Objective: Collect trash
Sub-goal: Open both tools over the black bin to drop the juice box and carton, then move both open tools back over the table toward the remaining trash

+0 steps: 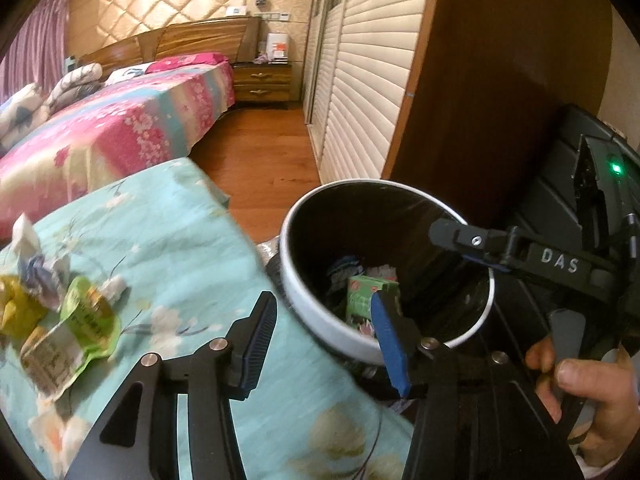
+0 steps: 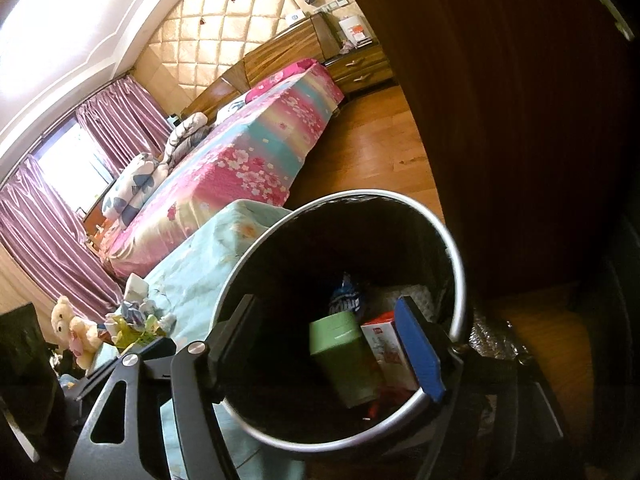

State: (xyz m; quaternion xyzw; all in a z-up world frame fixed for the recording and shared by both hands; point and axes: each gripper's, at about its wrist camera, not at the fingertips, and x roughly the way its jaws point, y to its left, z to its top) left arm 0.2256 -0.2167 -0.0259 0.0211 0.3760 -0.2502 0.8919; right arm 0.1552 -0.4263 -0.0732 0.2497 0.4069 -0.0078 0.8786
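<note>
Over the bin (image 1: pixel 320 332) your right claw (image 2: pixel 328 356) hangs with jaws spread and empty above the green carton (image 2: pixel 344 360) inside. Your left claw (image 1: pixel 324 340) gapes empty too, beside the wrappers (image 1: pixel 76 320) waiting on the desk (image 1: pixel 180 240).

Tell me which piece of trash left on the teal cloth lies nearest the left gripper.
The green wrapper, flattened at the near edge of the pile. The yellow wrapper and crumpled paper lie farther from the left gripper.
</note>
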